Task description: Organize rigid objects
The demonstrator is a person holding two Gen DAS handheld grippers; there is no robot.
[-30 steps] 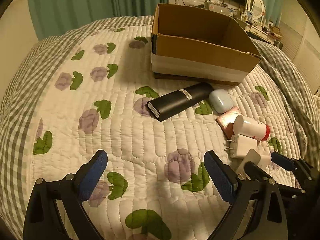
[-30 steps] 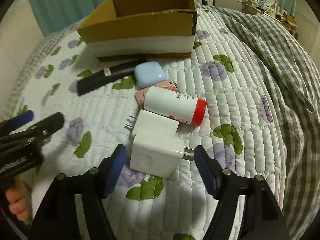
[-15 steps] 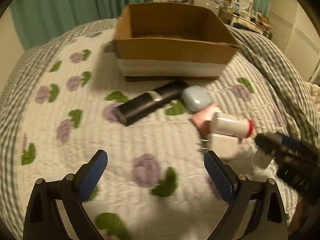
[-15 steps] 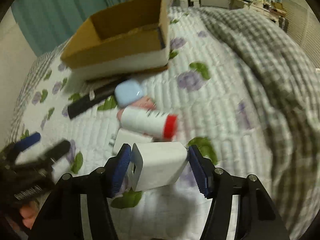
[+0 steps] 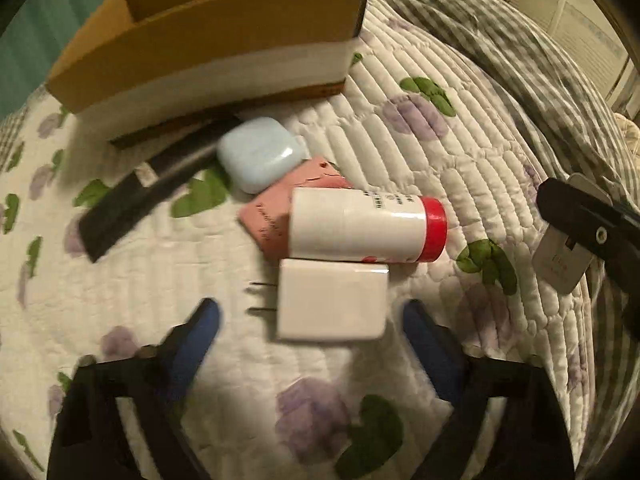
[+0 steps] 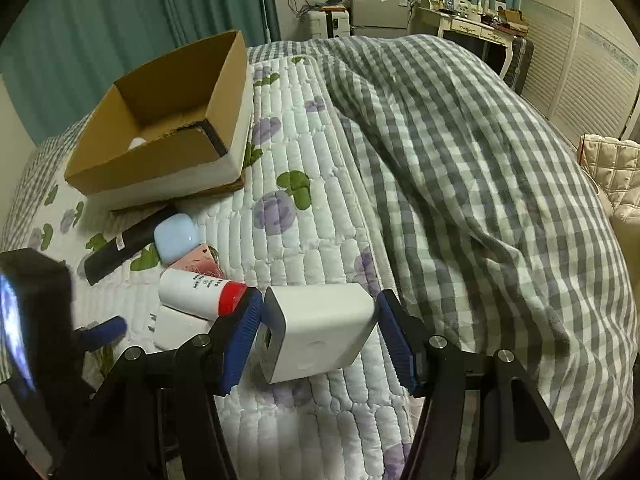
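Observation:
My right gripper is shut on a large white charger and holds it above the quilt; it also shows at the right of the left wrist view. My left gripper is open, its fingers on either side of a smaller white charger lying on the quilt. Beyond that lie a white bottle with a red cap, a pink box, a pale blue case and a long black case. The open cardboard box stands behind them.
A grey checked duvet is heaped on the right half of the bed. The cardboard box holds a small white thing. A dressing table and cabinets stand at the far wall.
My right gripper has closed on the large charger and lifted it off the quilt. My left gripper has moved right and forward around the smaller charger.

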